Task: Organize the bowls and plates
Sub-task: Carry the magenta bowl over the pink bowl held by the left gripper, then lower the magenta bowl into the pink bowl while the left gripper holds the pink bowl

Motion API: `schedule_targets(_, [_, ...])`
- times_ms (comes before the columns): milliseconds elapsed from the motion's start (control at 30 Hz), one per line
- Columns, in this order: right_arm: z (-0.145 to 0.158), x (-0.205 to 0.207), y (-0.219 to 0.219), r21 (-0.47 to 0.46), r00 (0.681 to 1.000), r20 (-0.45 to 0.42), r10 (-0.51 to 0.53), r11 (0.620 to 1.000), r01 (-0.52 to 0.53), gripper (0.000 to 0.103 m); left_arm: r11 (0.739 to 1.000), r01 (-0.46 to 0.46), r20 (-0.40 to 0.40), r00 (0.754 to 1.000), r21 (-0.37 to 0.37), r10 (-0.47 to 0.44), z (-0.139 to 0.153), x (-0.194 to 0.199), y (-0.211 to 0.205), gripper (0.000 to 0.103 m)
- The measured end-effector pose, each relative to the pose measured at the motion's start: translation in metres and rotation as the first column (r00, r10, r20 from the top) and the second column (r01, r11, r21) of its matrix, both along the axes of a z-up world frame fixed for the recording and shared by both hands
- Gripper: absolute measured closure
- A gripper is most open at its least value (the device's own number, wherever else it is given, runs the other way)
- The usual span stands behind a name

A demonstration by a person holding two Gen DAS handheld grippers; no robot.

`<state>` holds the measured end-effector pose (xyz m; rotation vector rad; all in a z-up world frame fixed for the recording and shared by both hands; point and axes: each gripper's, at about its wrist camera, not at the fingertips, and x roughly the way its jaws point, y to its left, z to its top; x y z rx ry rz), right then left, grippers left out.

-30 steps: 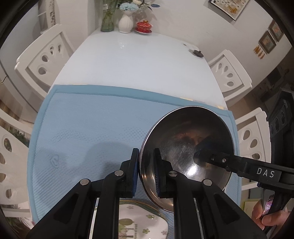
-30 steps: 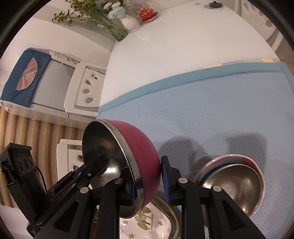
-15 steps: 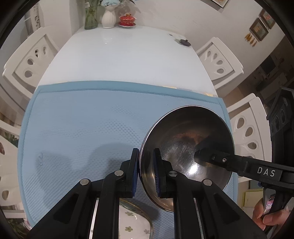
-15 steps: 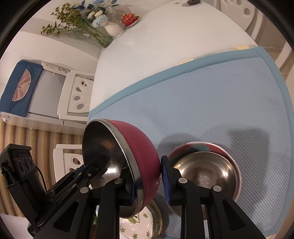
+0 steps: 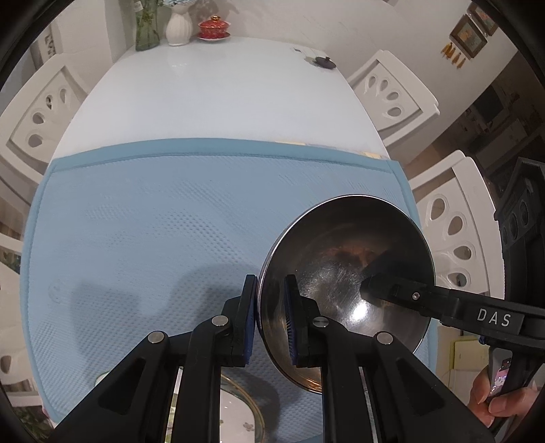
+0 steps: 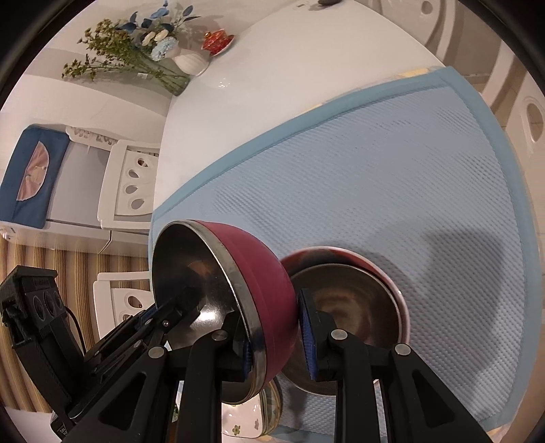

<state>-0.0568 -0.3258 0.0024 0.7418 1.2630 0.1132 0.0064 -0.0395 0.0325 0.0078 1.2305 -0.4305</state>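
A bowl, maroon outside and steel inside [image 5: 340, 255], hangs tilted above the blue mat [image 5: 153, 221], gripped on opposite sides of its rim. My left gripper [image 5: 270, 300] is shut on its rim. The right gripper [image 6: 276, 337] is shut on the same bowl [image 6: 259, 272], one pad on the maroon wall, the other inside. A second steel-lined bowl with a red, white and blue rim [image 6: 344, 313] rests on the mat just beyond and below the held one. A floral plate [image 6: 245, 419] lies under the grippers at the mat's near edge, mostly hidden.
The mat covers the near half of a white table [image 5: 221, 95]. At its far end stand a glass vase [image 5: 147, 27], a white vase [image 5: 177, 29], a red lidded cup [image 5: 214, 29] and a small dark object [image 5: 325, 62]. White chairs [image 5: 395, 92] line both sides. A hand [image 5: 500, 398] holds the right gripper.
Both grippers have carried the maroon bowl across the mat. In the right wrist view the bowl on the mat has slid from the right edge to just behind the held bowl.
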Motion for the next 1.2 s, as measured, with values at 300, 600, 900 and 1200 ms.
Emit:
schedule_targets(300, [-0.007, -0.02, -0.021, -0.006, 0.999, -0.028, -0.028, 1.0, 0.027, 0.081, 0.999, 0.043, -0.028, 0.999, 0.009, -0.042, -0.011, -0.01, -0.02, 0.091])
schedule_targets(600, [-0.019, -0.034, -0.037, 0.002, 0.996, -0.069, -0.052, 0.999, 0.052, 0.081, 0.997, 0.078, -0.06, 0.995, 0.019, -0.076, -0.023, -0.018, -0.037, 0.091])
schedule_targets(900, [-0.029, -0.039, -0.042, -0.003, 0.993, -0.105, -0.05, 0.999, 0.05, 0.081, 0.996, 0.084, -0.078, 0.994, 0.03, -0.081, -0.031, -0.021, -0.044, 0.091])
schedule_targets(1200, [-0.039, -0.029, -0.034, 0.003, 0.99, -0.138, -0.025, 1.0, 0.025, 0.081, 0.996, 0.078, -0.094, 0.993, 0.036, -0.075, -0.036, -0.02, -0.045, 0.091])
